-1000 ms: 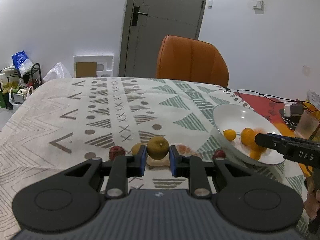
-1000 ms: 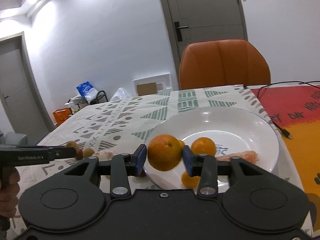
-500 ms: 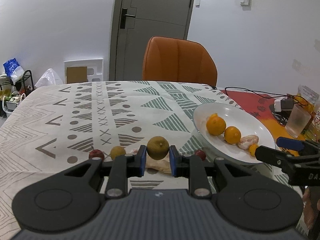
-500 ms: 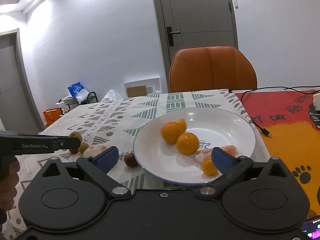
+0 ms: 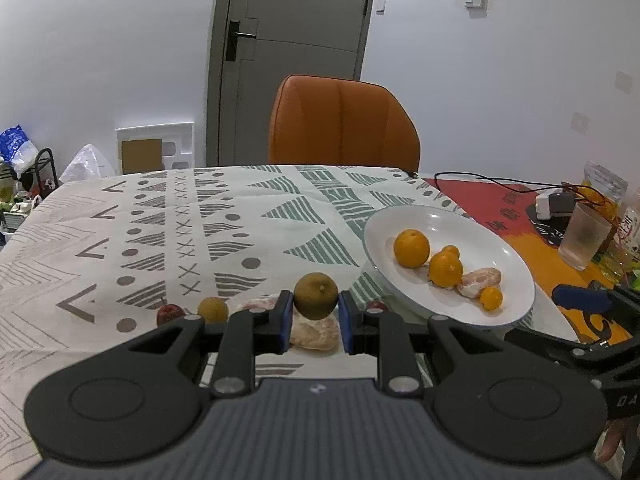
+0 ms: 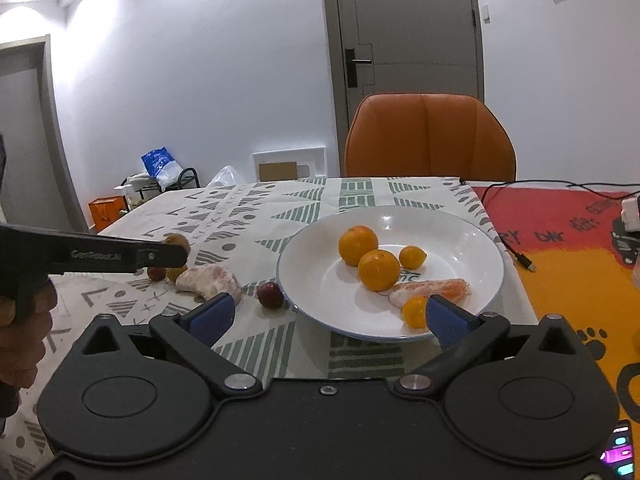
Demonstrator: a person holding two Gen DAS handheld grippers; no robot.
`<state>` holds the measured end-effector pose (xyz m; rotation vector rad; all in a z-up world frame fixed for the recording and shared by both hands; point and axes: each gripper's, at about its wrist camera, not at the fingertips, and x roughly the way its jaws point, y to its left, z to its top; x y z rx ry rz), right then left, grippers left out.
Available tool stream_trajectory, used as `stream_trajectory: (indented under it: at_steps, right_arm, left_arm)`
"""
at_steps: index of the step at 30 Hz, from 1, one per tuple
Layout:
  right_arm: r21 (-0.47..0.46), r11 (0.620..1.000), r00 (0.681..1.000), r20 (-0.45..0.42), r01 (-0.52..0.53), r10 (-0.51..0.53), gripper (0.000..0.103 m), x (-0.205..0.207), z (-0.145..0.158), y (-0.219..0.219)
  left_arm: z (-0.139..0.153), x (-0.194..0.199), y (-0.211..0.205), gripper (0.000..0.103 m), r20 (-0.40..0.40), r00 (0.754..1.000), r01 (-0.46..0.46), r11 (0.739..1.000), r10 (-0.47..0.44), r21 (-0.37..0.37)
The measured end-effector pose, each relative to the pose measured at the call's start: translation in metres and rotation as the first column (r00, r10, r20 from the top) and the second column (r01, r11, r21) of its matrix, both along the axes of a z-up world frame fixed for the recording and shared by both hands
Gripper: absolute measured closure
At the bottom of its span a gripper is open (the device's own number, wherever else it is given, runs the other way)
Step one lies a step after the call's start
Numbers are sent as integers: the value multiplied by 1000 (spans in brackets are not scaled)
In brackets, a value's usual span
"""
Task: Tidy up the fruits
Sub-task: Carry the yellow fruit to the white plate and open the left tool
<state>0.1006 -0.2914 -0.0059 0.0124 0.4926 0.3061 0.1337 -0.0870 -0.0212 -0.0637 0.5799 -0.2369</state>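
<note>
Gripping a round greenish-brown fruit (image 5: 316, 295), left gripper (image 5: 313, 314) hangs above patterned tablecloth (image 5: 168, 236); right gripper (image 6: 326, 312) gapes empty near white round plate (image 6: 472, 248) holding oranges (image 6: 358, 245).

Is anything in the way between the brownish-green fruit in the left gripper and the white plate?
Nothing visible blocks it. The left gripper holds the round brownish-green fruit above the patterned tablecloth, and the white round plate lies to its right. Only a small dark red fruit sits low on the cloth beside the plate's rim.
</note>
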Motion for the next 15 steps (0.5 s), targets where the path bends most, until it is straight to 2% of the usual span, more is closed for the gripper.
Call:
stream_trajectory:
  at_steps: [15]
  right_arm:
    - [-117, 991, 998, 25, 68, -65, 0, -19, -2, -14]
  left_arm:
    - [2, 1, -18, 80, 12, 999, 48, 999, -48, -3]
